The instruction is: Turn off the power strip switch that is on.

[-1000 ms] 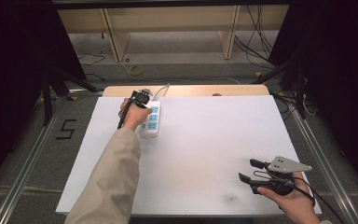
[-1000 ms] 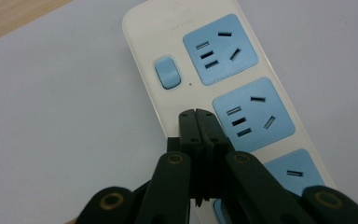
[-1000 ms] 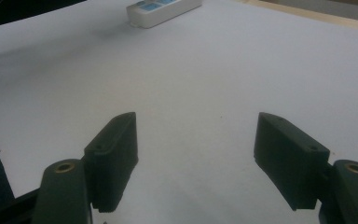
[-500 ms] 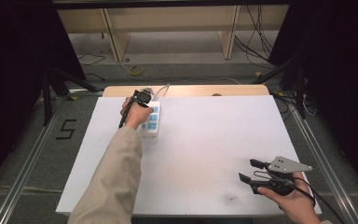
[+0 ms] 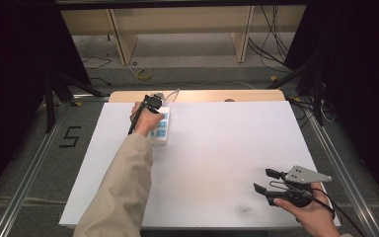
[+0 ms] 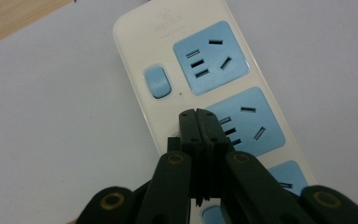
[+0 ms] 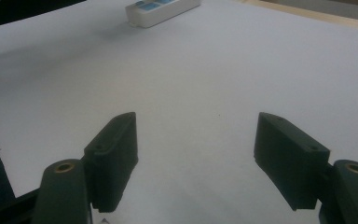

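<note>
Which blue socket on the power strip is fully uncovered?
The end socket on the power strip, beside the blue switch. The shut left gripper overlaps the next one.

I read a black figure "5" (image 5: 70, 137) marked on the grey floor (image 5: 29, 163) to the left of my table. On the power strip (image 6: 140, 46), in my left gripper view, there is a faint embossed mark with a line of small letters under it (image 6: 167, 29), at the end above the first blue socket; it is too pale and small for me to make out a word. I find no other writing that I can read.
</note>
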A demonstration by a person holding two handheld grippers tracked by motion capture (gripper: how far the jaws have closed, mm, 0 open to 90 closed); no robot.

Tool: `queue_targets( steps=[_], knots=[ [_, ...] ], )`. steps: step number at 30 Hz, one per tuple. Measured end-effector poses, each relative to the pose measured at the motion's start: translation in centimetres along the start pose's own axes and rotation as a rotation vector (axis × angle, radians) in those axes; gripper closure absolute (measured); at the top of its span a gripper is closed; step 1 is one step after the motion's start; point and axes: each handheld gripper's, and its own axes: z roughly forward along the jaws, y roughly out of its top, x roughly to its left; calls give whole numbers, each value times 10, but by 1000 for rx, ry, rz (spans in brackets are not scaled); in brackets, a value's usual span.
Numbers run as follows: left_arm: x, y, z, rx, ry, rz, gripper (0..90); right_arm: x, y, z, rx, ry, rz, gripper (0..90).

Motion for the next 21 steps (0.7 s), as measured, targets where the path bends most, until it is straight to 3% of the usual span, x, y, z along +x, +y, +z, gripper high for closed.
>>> queue_targets(
  steps=[12,15,21],
  knots=[
    [-1,1,0,0,11,11,900,0,0,0,1,1,0,307],
    [2,0,0,20,40,19,900,0,-1,0,4,0,0,306],
    [7,-2,-2,19,-15,-22,900,-1,0,1,3,0,-1,307]
  ],
)
